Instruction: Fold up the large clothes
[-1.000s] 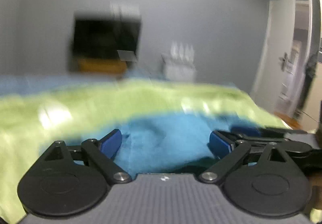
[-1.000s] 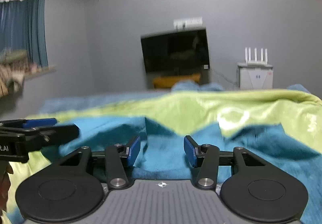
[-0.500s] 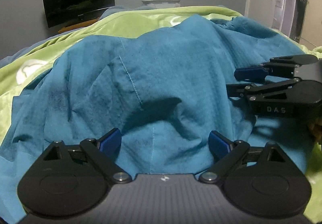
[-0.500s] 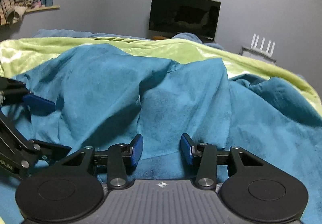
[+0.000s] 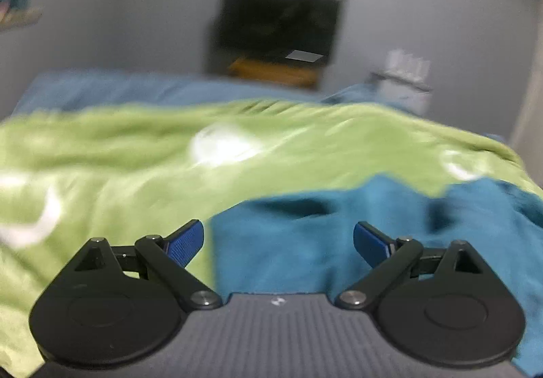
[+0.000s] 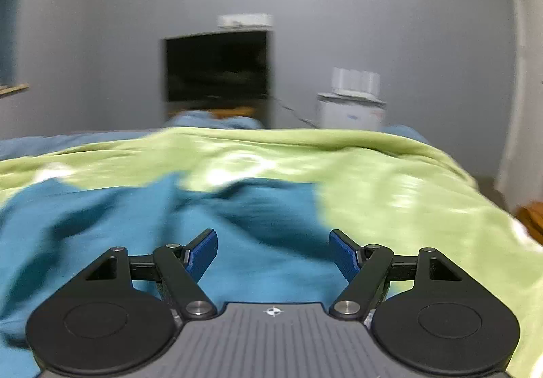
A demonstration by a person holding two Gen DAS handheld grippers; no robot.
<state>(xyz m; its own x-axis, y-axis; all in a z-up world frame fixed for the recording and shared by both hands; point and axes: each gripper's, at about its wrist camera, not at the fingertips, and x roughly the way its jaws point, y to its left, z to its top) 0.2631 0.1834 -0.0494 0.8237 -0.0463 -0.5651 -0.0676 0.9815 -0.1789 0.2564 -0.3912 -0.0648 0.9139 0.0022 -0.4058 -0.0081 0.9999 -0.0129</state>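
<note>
A large teal garment [image 5: 390, 228] lies rumpled on a green blanket [image 5: 135, 154]. My left gripper [image 5: 278, 242] is open above the garment's left edge, nothing between its blue pads. In the right wrist view the same teal garment [image 6: 152, 225] spreads to the left and the green blanket [image 6: 407, 194] to the right. My right gripper [image 6: 273, 254] hangs over the garment's right part; its jaws are opening and no cloth is pinched between them. Both views are motion-blurred.
A dark television [image 6: 217, 67] hangs on the grey wall beyond the bed, with a white cabinet and router [image 6: 351, 103] to its right. Blue bedding [image 5: 101, 86] lies at the far side. A pale door [image 6: 519, 79] stands at the right.
Both grippers pulled back and tilted up, from close over the garment to a wider view of bed and wall. The right jaws widened. Each gripper left the other's view.
</note>
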